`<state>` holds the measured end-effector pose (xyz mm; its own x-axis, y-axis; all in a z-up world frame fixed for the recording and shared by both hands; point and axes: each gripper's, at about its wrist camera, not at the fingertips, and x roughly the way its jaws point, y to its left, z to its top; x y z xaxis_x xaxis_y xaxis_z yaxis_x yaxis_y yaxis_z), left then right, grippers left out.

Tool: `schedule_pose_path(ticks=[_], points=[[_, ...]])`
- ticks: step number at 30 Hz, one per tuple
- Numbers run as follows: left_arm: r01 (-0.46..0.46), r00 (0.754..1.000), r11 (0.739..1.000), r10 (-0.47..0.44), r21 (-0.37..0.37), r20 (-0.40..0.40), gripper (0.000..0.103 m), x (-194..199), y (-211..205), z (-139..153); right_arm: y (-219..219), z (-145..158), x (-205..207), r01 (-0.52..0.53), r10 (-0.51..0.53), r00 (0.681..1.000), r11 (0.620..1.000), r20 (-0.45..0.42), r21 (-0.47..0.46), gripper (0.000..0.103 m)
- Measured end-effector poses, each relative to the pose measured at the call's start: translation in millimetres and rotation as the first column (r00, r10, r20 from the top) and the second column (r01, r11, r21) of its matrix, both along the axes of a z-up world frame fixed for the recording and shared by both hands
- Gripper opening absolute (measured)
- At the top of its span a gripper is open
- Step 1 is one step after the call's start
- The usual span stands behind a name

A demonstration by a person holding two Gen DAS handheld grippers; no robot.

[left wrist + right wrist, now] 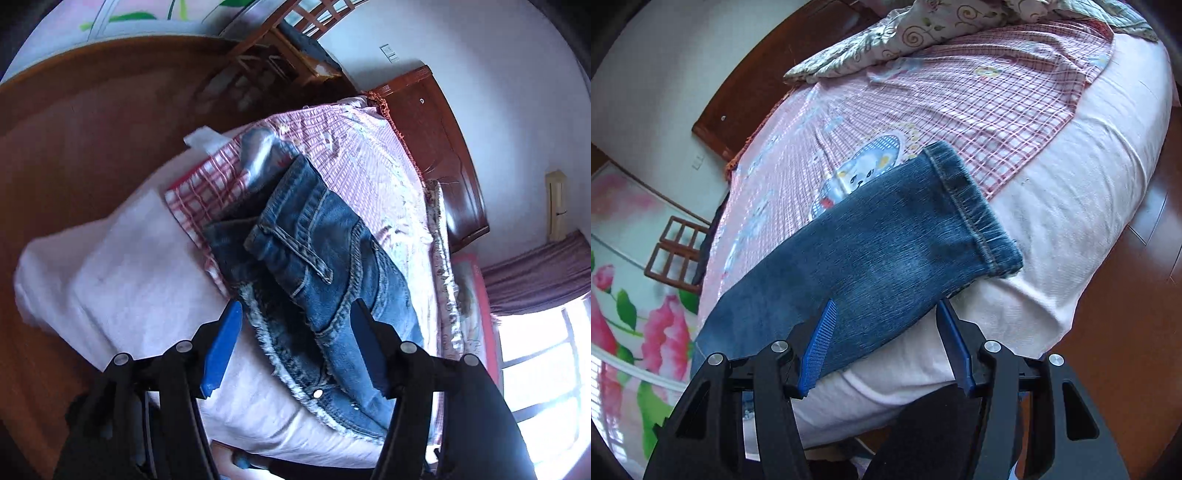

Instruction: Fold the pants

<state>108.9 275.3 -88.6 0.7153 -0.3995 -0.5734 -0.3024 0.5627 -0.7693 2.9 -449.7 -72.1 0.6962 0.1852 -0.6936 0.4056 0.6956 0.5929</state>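
Blue denim pants lie on a bed. The left wrist view shows their waist end (325, 266), with a frayed waistband, belt loop and metal button, bunched near the bed's edge. My left gripper (295, 314) is open, its blue pads on either side of the waistband, just above it. The right wrist view shows one pant leg (871, 258) lying flat, its hemmed cuff pointing to the right. My right gripper (886, 310) is open over the leg's lower edge, with the denim between the fingers but not clamped.
The bed has a pink sheet (1071, 221) and a red-checked cartoon blanket (960, 99) under the pants. A floral quilt (923, 33) lies at the far end. A wooden headboard (436, 147), wooden floor (74, 129), chair (273, 59) and bright window (546, 354) surround the bed.
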Motion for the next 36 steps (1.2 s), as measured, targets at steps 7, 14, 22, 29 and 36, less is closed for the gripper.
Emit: schedule_pose_path(ticks=[7, 14, 22, 29, 36], points=[[0.009, 1.000, 0.995, -0.006, -0.104, 0.027, 0.053, 19, -15, -4, 17, 2, -1, -0.034, 0.034, 0.999, 0.999, -0.007, -0.019, 0.056], [-0.124, 0.990, 0.988, 0.129, -0.090, 0.051, 0.009, 13, -20, -1, 24, 6, -2, -0.059, 0.060, 0.998, 0.998, 0.020, -0.014, 0.056], [-0.049, 0.999, 0.979, 0.047, 0.198, 0.017, 0.009, 6, -24, 8, 36, 13, 2, -0.123, 0.123, 0.992, 0.992, 0.027, -0.019, 0.056], [0.071, 0.997, 0.781, -0.058, 0.620, -0.042, 0.015, 18, -61, 21, 84, 24, 29, -0.281, 0.283, 0.958, 0.958, 0.038, -0.056, 0.056], [-0.054, 0.996, 0.921, 0.021, 0.387, 0.089, 0.063, -1, -32, 39, 196, 72, 129, -0.591, 0.569, 0.794, 0.805, 0.213, 0.053, 0.062]])
